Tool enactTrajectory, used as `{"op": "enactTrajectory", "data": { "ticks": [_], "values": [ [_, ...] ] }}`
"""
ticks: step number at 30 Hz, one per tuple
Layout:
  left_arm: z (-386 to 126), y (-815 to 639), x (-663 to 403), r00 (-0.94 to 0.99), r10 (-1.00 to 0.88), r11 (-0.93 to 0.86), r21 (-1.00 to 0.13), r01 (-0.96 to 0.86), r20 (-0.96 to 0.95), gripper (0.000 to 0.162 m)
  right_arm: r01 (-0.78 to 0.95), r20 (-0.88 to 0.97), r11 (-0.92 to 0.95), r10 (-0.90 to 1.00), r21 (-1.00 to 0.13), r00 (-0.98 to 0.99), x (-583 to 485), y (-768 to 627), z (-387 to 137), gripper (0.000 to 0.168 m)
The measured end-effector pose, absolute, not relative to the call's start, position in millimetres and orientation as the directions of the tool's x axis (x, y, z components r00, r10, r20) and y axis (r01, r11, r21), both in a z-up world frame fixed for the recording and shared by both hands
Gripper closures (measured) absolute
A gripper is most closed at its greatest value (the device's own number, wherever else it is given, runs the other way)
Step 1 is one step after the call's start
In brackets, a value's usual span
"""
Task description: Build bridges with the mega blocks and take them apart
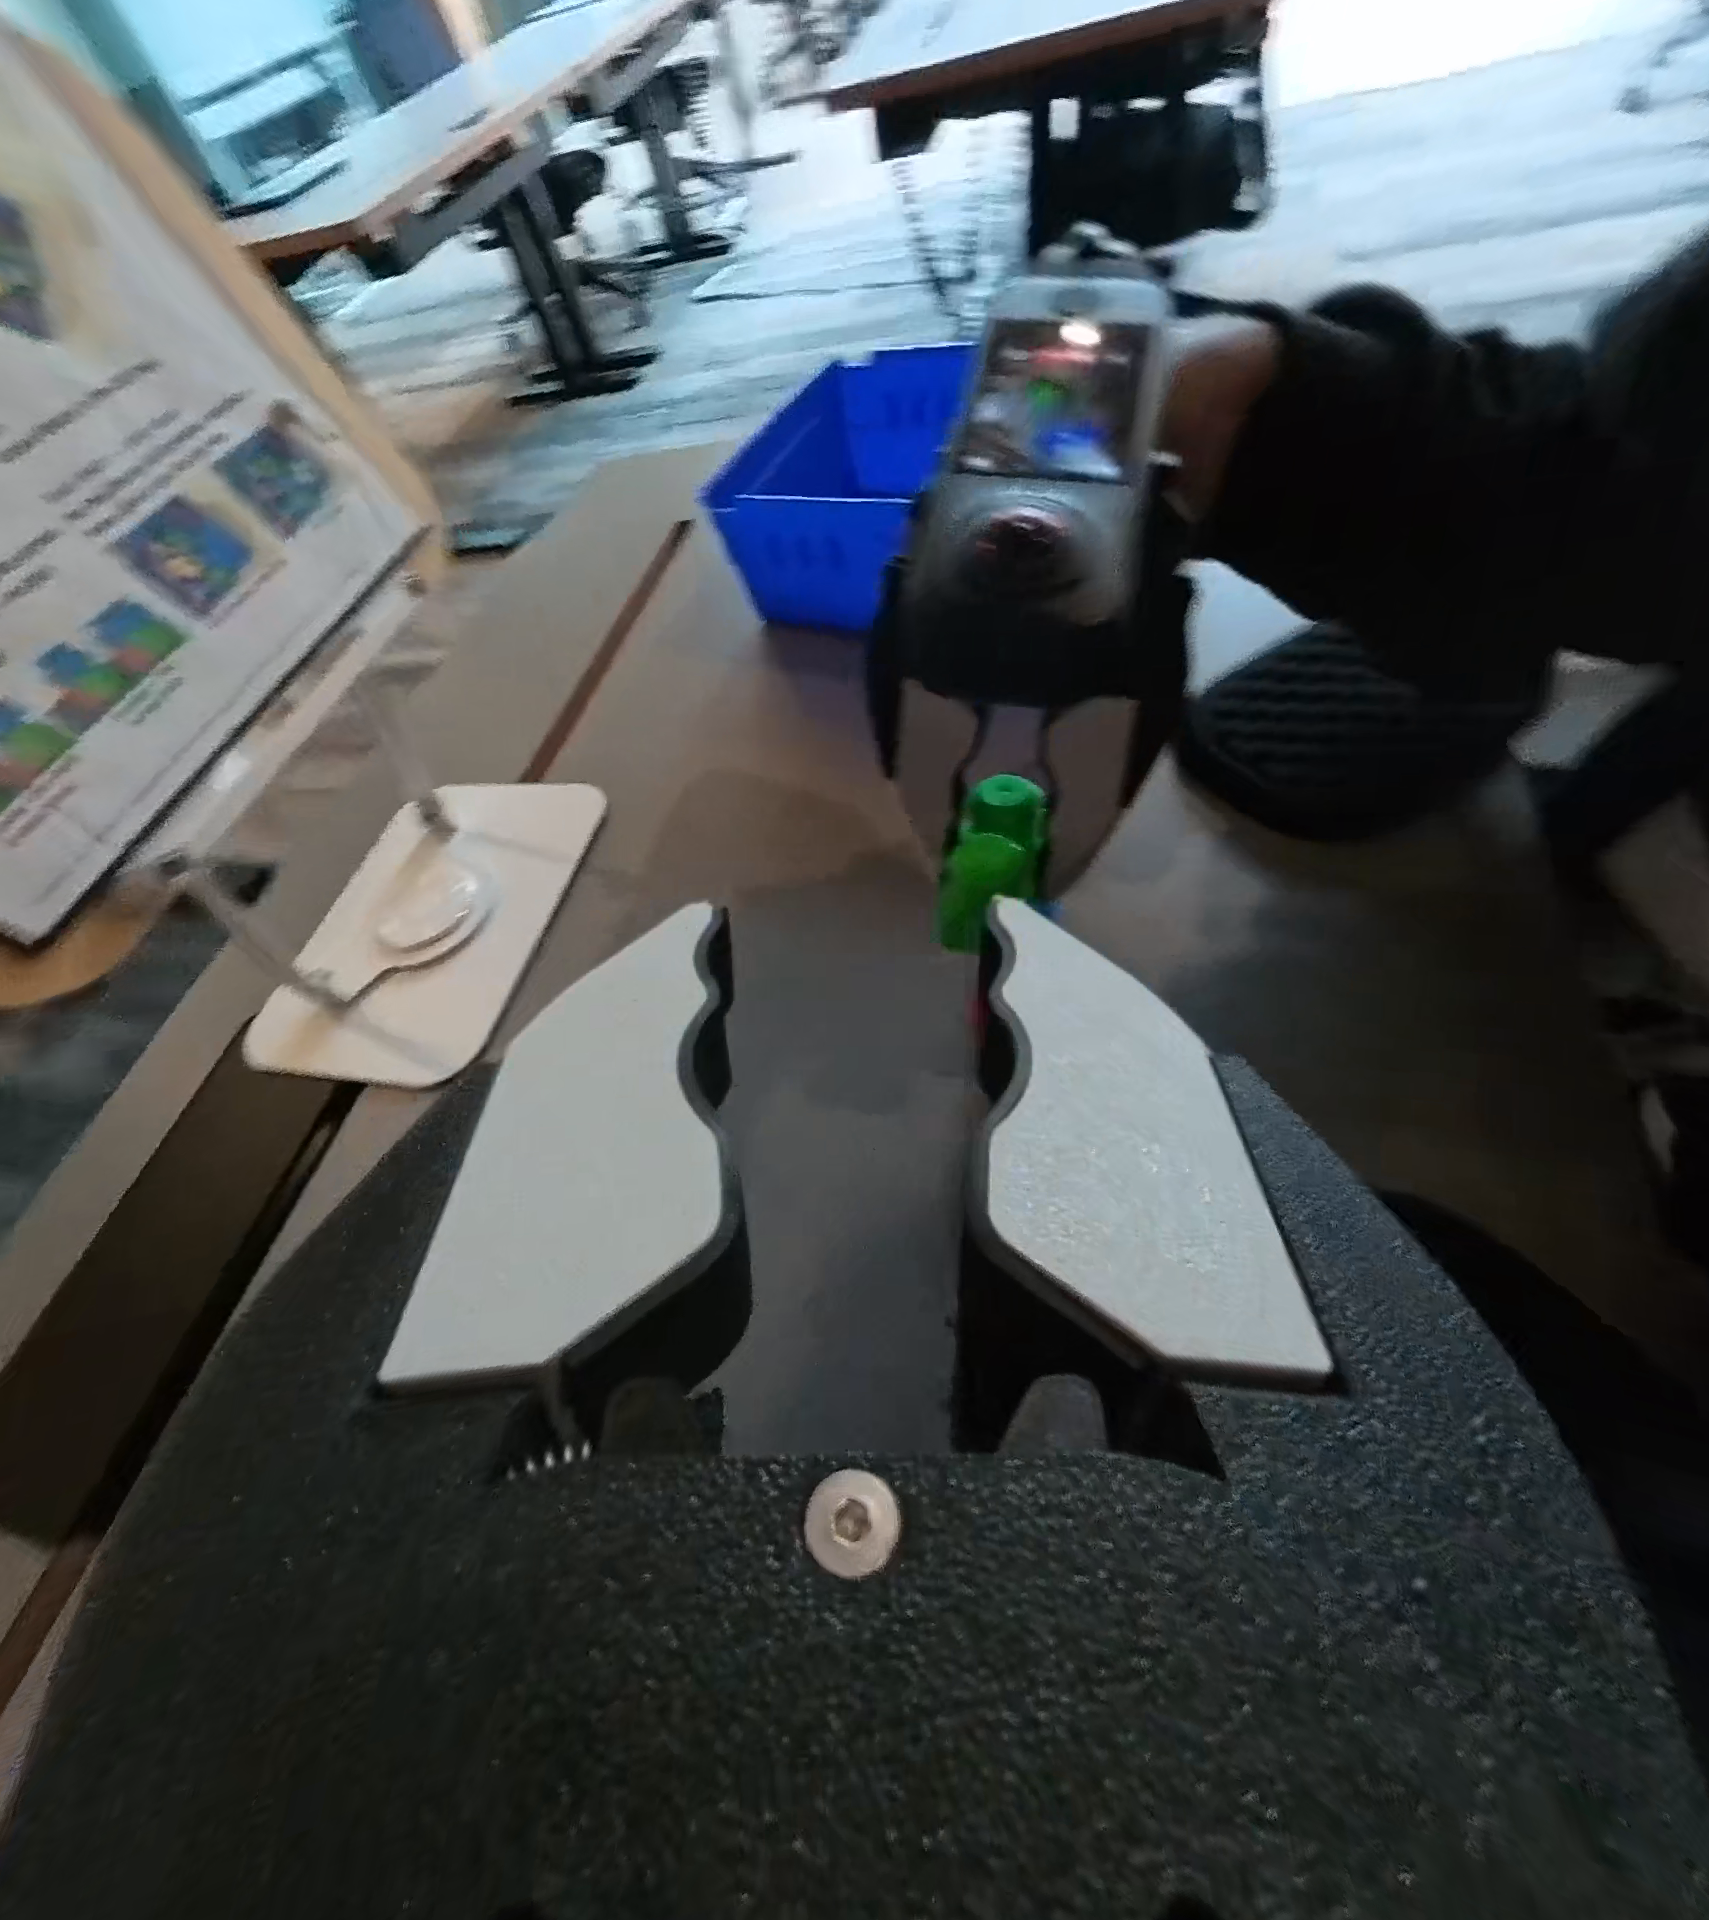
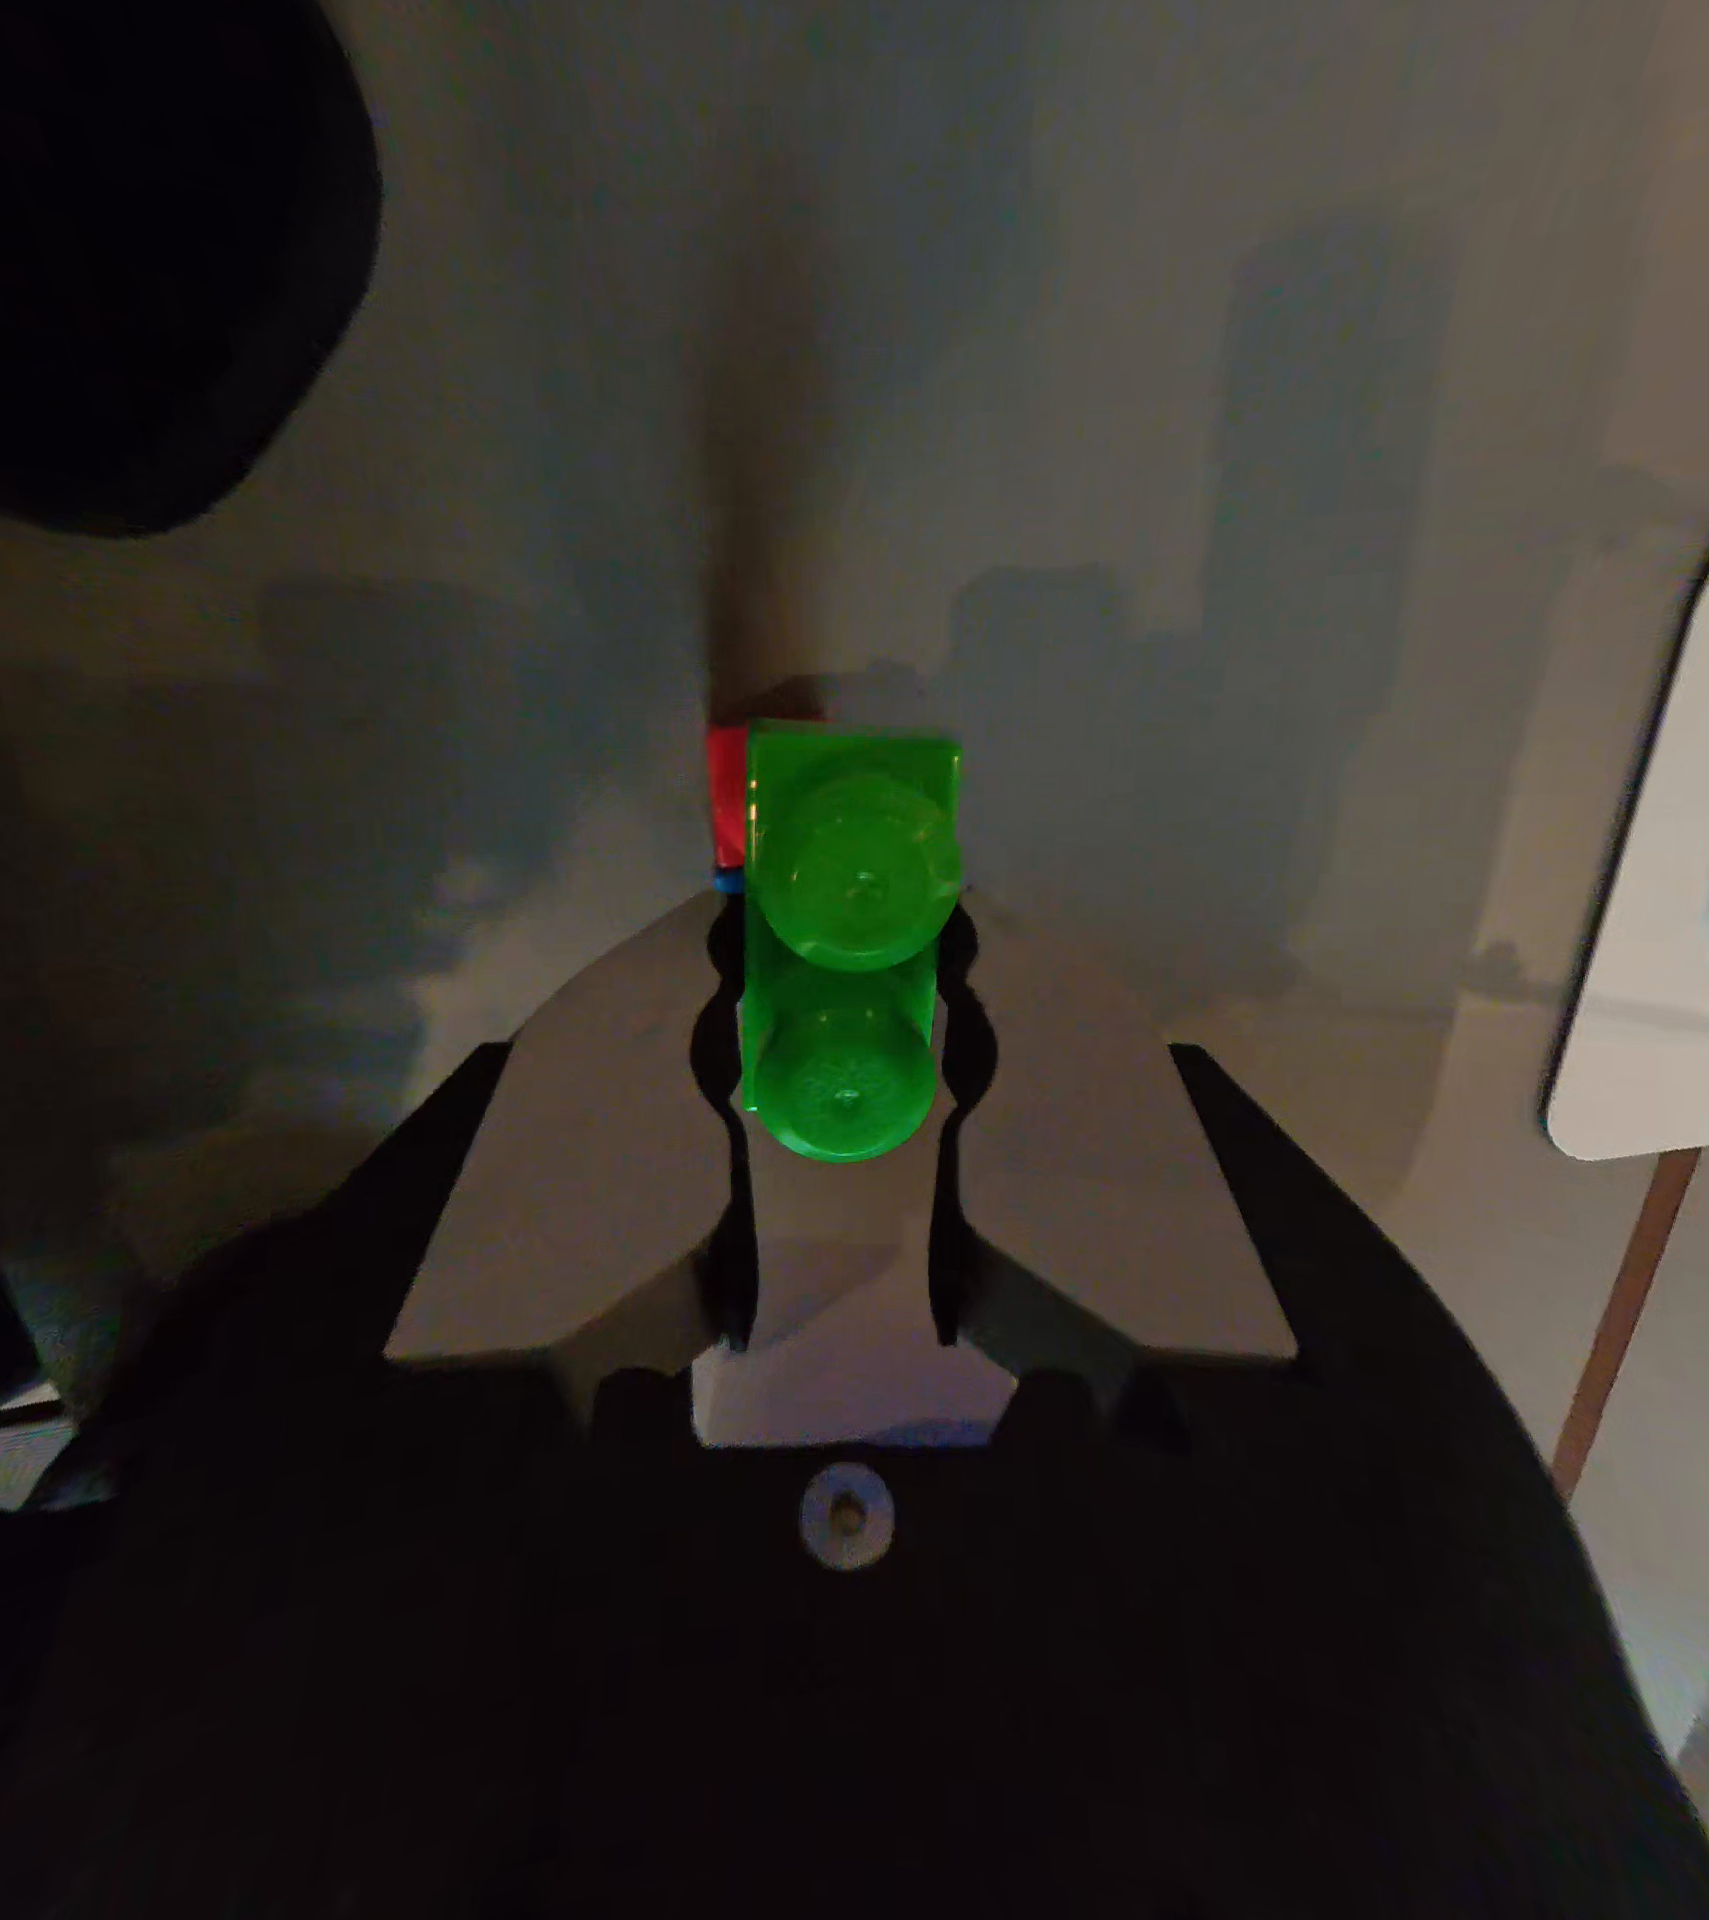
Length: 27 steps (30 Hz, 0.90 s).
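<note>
A green two-stud mega block (image 2: pixel 845 935) sits between the fingers of my right gripper (image 2: pixel 834 914), which is shut on it just above the dark tabletop (image 2: pixel 1141 416). A red block (image 2: pixel 725 790) and a sliver of a blue one (image 2: pixel 725 883) show under its left edge. In the left wrist view the same green block (image 1: pixel 990 862) is held by the right gripper (image 1: pixel 1011 769), which points down from the far side. My left gripper (image 1: pixel 850 935) is open and empty, and its right fingertip (image 1: pixel 1016 935) is close beside the green block.
A blue bin (image 1: pixel 829 499) stands behind the right gripper. A picture sheet (image 1: pixel 102 520) leans on a clear stand with a white base (image 1: pixel 424 935) at the left, and the base also shows in the right wrist view (image 2: pixel 1681 883). A person's dark sleeve (image 1: pixel 1452 468) is at the right.
</note>
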State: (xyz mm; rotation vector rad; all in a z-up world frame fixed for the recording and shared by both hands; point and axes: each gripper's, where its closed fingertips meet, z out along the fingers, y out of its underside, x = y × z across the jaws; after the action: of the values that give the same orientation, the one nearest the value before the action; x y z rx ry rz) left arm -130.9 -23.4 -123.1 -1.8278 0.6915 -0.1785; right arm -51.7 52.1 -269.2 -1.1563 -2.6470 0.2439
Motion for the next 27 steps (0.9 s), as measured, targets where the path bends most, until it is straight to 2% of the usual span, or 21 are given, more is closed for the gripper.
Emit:
{"op": "enactTrajectory", "data": {
  "ticks": [5,12,27],
  "values": [
    [-172,-35,-121,0.658,-0.722,-0.209,-0.840,-0.502,-0.214,0.107,0.721,0.154,0.652,0.757,-0.235,-0.635,-52,47,-277,0.133],
    [-202,-25,-120,0.613,-0.787,-0.283,-0.843,-0.457,-0.067,0.085,0.736,0.141,0.657,0.754,-0.165,-0.641,-47,50,-288,0.133],
    [-194,-28,-128,0.637,-0.763,-0.248,-0.862,-0.441,-0.107,0.084,0.719,0.107,0.688,0.726,-0.100,-0.680,-47,48,-307,0.133]
  ]
}}
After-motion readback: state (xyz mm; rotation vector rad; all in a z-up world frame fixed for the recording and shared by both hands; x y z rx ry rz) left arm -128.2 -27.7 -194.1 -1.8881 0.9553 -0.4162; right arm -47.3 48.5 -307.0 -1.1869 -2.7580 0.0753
